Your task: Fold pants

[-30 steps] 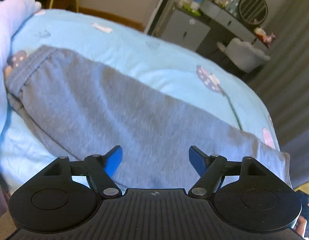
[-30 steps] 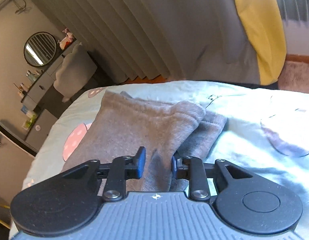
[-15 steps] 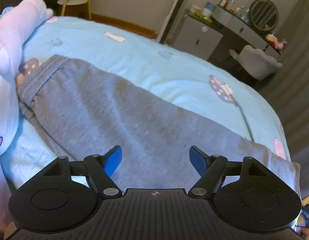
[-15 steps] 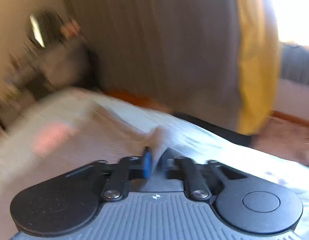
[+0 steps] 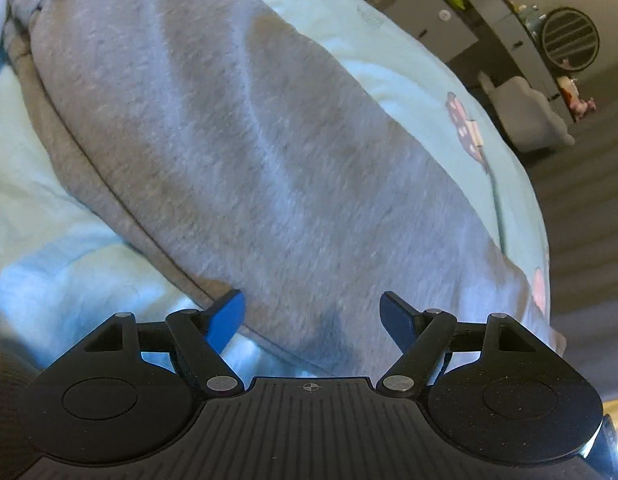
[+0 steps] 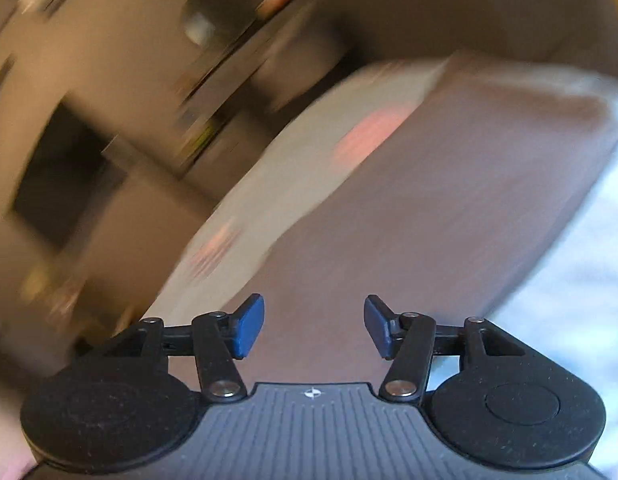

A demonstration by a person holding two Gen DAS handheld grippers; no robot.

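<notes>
Left wrist view: I see my left gripper (image 5: pixel 312 312) with its blue-tipped jaws spread wide and nothing between the pads. It hangs low over the near edge of the grey pants (image 5: pixel 249 152), which lie long and flat across a pale blue bedspread (image 5: pixel 49 208) printed with small mushroom shapes. The left blue fingertip (image 5: pixel 227 316) sits right at the pants' near seam; I cannot tell whether it touches the cloth. The waistband end runs toward the upper left corner. Beyond the bed, at the upper right, stand a grey dresser (image 5: pixel 437 28), a round mirror (image 5: pixel 571 38) and a pale chair (image 5: pixel 525 120).

Right wrist view: everything beyond my right gripper (image 6: pixel 313 330) is heavily smeared by motion. Its jaws have just been opening and now stand apart, released, with no cloth pinched between them. Under and ahead of them I make out the pants (image 6: pixel 449 200) as a grey-brown band on the pale bedspread (image 6: pixel 569 300).
</notes>
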